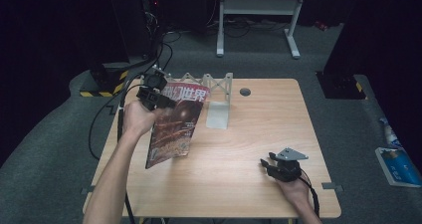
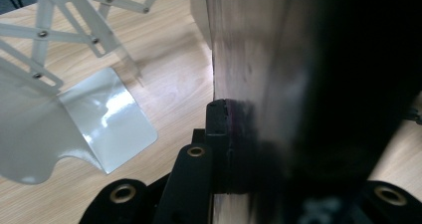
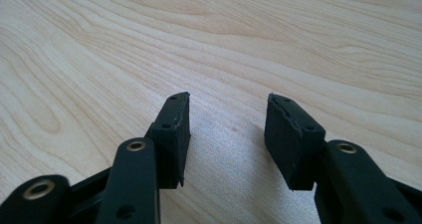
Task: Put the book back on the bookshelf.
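A magazine [image 1: 175, 124] with a dark red cover hangs upright above the left half of the wooden table [image 1: 249, 134]. My left gripper [image 1: 155, 97] is shut on its upper left edge. In the left gripper view the magazine [image 2: 278, 84] is a blurred sheet pinched between the jaws, beside the left gripper [image 2: 234, 134]. My right gripper [image 1: 271, 163] rests low on the table at the front right, open. In the right gripper view the right gripper [image 3: 226, 134] has its jaws apart over bare wood, nothing between them.
A white expanding book rack [image 1: 215, 92] with scissor links and a flat end plate stands at the table's back middle; the rack [image 2: 74, 99] lies just left of the magazine. A round grommet [image 1: 245, 91] sits near the back edge. A metal desk frame [image 1: 259, 15] stands beyond the table.
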Demonstrator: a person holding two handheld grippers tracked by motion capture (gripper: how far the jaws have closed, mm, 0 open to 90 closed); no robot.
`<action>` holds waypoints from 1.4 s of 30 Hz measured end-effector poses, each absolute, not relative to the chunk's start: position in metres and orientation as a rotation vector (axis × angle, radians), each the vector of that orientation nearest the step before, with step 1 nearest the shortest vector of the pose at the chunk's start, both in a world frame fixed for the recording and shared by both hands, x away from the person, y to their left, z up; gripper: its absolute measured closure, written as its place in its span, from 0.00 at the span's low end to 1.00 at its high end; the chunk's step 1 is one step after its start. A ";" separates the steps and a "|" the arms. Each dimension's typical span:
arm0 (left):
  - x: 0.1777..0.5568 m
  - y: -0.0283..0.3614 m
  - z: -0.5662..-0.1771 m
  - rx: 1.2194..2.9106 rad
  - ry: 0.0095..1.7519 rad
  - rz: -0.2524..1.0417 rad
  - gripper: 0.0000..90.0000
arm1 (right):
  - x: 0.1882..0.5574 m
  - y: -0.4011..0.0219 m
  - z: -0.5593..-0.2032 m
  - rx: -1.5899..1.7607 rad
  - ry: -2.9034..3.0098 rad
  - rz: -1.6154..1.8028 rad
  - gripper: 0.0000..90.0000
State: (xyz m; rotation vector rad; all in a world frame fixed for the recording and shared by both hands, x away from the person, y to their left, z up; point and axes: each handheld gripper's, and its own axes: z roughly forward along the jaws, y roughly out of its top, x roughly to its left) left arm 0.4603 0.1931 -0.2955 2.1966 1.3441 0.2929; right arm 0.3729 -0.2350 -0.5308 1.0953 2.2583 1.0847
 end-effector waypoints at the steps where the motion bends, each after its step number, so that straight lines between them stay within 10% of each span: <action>1: 0.460 0.195 -0.295 2.193 1.349 0.300 0.92 | 0.373 -0.235 -0.531 1.096 2.258 1.084 0.59; 42: 0.451 0.251 -0.290 1.990 1.520 0.530 0.93 | 0.373 -0.235 -0.531 1.098 2.255 1.087 0.58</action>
